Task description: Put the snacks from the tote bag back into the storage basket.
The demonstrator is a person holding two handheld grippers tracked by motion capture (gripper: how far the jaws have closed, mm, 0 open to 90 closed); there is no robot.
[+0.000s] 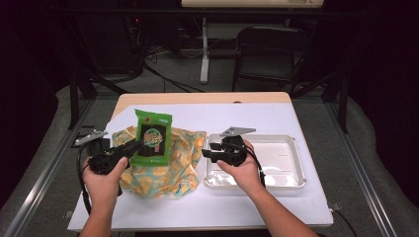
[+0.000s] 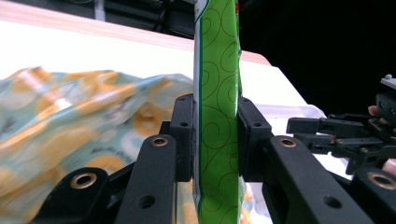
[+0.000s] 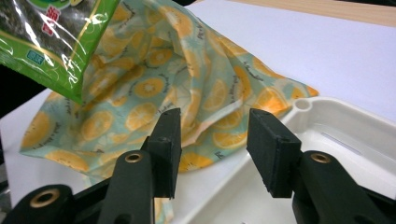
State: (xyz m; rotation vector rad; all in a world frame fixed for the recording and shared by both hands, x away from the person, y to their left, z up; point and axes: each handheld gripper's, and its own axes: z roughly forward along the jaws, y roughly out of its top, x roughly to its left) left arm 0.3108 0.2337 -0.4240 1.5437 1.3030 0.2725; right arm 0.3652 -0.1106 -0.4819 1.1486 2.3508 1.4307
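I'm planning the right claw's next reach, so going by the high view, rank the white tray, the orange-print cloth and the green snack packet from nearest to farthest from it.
1. White tray: right under and beside the right claw, on its right.
2. Orange-print cloth: just left of that claw, lying on the table.
3. Green snack packet: farther left, held upright above the cloth by the left claw.

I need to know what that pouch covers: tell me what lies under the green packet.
Under the green packet, held up by the left claw, lies the orange-print cloth on the white table. Whatever sits beneath the cloth's folds is covered.
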